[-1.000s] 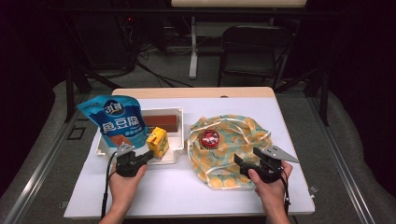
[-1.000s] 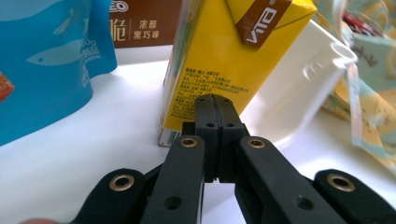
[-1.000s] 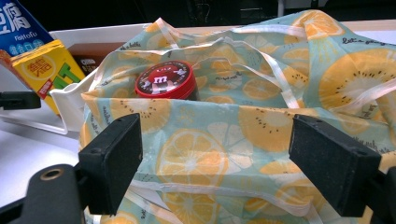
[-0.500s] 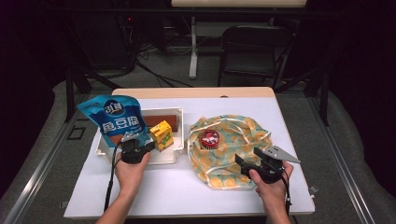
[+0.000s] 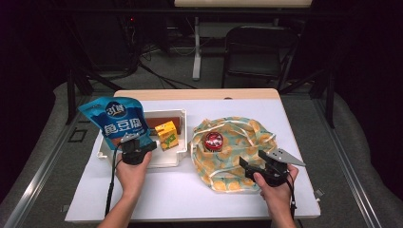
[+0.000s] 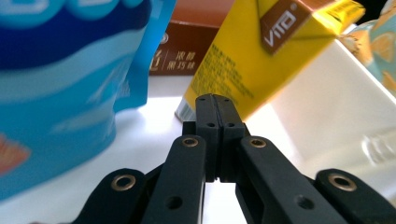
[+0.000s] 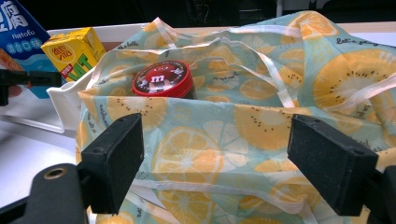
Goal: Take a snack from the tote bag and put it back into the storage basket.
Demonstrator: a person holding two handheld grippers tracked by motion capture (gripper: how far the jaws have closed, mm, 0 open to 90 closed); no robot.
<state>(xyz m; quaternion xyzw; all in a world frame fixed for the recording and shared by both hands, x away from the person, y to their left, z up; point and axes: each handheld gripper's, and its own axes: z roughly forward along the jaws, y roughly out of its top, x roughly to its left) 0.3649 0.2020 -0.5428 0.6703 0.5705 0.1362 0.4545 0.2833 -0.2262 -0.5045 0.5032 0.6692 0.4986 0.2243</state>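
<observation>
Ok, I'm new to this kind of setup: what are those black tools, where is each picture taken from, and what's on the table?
A person holds a two-jaw tool in each hand. The high view looks down on the table; the other two pictures come from cameras riding on each tool.

The left gripper sits at a white tray that holds a blue snack pouch, a yellow drink carton and a brown box. Its jaws are shut, holding nothing, just short of the carton in the left gripper view.

The right gripper has its jaws open at the near edge of an orange-print cloth bag, in which a red-lidded jar stands.
</observation>
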